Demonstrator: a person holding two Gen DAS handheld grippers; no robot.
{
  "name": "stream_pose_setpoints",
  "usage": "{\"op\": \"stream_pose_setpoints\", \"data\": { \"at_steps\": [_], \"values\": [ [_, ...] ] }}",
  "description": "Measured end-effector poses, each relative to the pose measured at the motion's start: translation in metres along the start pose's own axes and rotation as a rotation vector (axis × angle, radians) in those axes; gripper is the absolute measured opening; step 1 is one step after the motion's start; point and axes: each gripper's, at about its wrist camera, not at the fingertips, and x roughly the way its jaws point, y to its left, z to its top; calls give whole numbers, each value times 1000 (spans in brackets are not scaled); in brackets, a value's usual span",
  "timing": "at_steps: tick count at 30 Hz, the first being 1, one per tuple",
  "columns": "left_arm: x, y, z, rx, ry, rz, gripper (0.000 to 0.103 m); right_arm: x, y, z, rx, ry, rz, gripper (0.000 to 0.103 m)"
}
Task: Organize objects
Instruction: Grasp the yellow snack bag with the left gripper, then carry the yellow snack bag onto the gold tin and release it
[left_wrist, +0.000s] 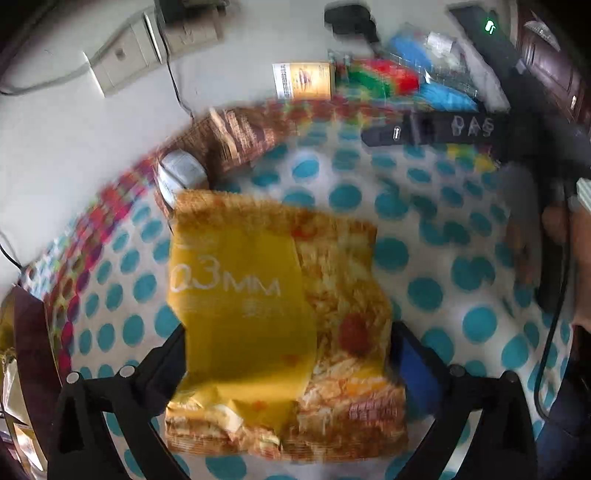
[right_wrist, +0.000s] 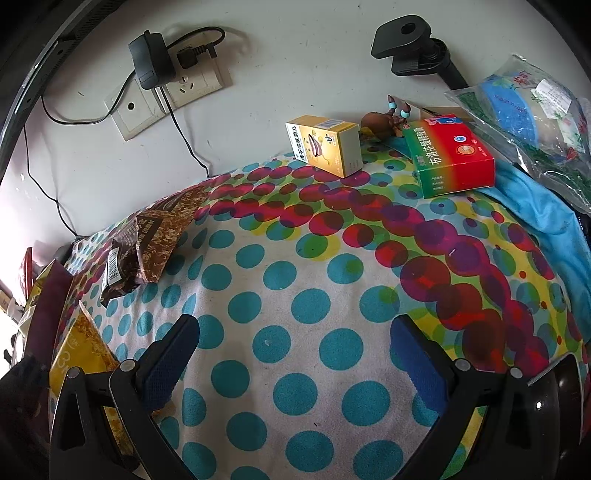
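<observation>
The left claw (left_wrist: 288, 354) stands wide open around a yellow-and-orange crinkled snack packet (left_wrist: 280, 325), which lies flat on the dotted cloth (left_wrist: 424, 291), near a brown foil packet (left_wrist: 236, 136). Its long axis runs away from the camera. Lifting straight clear should leave it undisturbed. The right claw (right_wrist: 295, 354) hangs open and empty over the cloth.
</observation>
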Motion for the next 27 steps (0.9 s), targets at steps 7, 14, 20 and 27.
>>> {"op": "stream_pose_setpoints", "data": {
  "at_steps": [7,14,20,27],
  "values": [
    [-3,0,-19,-132,-73,101,103,2,-1,1,0,2,3,103],
    [-21,-6,-42,-267,-146,207,89,1,-1,1,-1,4,1,103],
    [-31,-4,-44,-364,-169,256,82,2,-1,1,-2,8,1,103],
    [-56,6,-48,-435,-224,322,81,3,-1,0,-3,9,-2,103]
  ]
}}
